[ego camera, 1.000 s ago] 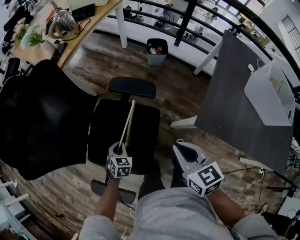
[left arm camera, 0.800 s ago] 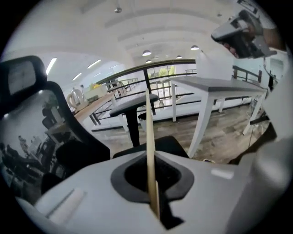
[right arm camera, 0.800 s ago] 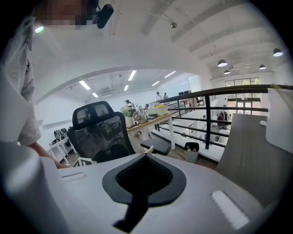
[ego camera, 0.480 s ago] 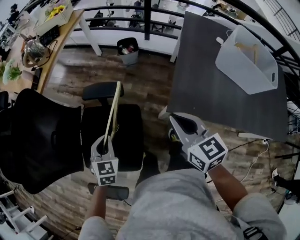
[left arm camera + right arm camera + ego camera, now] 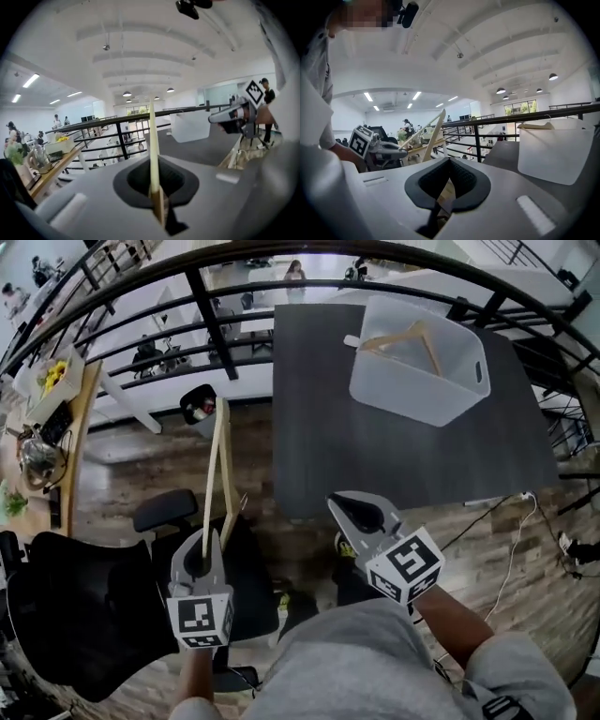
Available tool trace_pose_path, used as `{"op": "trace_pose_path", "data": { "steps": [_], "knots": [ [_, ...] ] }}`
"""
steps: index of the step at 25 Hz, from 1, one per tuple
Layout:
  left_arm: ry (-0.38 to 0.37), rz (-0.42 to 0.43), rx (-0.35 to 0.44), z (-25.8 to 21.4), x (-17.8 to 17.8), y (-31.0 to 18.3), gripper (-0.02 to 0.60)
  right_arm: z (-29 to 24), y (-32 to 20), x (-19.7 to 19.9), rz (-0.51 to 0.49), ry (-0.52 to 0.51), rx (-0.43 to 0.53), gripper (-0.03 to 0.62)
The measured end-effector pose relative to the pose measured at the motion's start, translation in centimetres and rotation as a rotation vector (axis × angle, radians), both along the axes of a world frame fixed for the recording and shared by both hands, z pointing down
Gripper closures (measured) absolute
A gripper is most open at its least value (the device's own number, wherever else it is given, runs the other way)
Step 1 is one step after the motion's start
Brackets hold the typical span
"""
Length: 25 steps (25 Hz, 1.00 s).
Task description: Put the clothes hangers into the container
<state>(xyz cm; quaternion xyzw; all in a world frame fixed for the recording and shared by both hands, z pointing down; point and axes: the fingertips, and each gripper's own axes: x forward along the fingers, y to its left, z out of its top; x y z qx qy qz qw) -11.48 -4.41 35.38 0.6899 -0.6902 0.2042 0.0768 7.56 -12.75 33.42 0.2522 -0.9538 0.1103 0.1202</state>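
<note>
My left gripper (image 5: 202, 545) (image 5: 157, 206) is shut on one end of a pale wooden hanger (image 5: 220, 460) (image 5: 152, 140), which stands up from the jaws over the floor, left of the dark grey table (image 5: 319, 446). The white container (image 5: 417, 376) (image 5: 555, 150) sits at the table's far side, and another wooden hanger (image 5: 403, 338) (image 5: 543, 125) lies inside it. At the table's near edge my right gripper (image 5: 352, 510) (image 5: 440, 206) is shut with nothing in it. The right gripper view shows the left gripper (image 5: 386, 151) with its hanger (image 5: 427, 133).
A black office chair (image 5: 75, 615) stands at lower left and a second chair seat (image 5: 248, 587) under the left gripper. A black railing (image 5: 206, 310) runs behind the table, with a waste bin (image 5: 195, 407) beside it. A cable (image 5: 511, 540) trails on the floor at right.
Both grippers have risen and swung from above the chairs toward the table. The hanger came along in the left gripper. The container now lies straight ahead instead of at far right.
</note>
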Motion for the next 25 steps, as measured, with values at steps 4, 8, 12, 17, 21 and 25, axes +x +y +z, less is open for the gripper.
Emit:
{"op": "trace_pose_path", "data": {
  "steps": [4, 8, 12, 17, 21, 25],
  "knots": [
    [-0.004, 0.096, 0.067, -3.7, 5.1, -5.6, 0.574, -0.5, -2.4, 5.1, 0.043, -0.008, 0.009, 0.595],
    [-0.015, 0.179, 0.103, -7.1, 9.7, -10.3, 0.574, -0.4, -4.8, 8.9, 0.072, -0.025, 0.008, 0.594],
    [-0.007, 0.27, 0.163, -12.1, 14.9, -15.9, 0.574, -0.9, -7.9, 12.5, 0.097, -0.055, 0.016, 0.595],
    [-0.01, 0.387, 0.27, -18.0, 21.5, -23.1, 0.574, -2.0, -11.3, 16.2, 0.111, -0.084, 0.039, 0.595],
    [-0.041, 0.507, 0.344, -21.5, 27.4, -28.7, 0.574, -2.0, -13.0, 19.2, 0.14, -0.087, 0.05, 0.594],
    [-0.064, 0.644, 0.395, -23.2, 33.2, -34.2, 0.574, -2.3, -14.4, 22.4, 0.19, -0.091, 0.057, 0.594]
  ]
}}
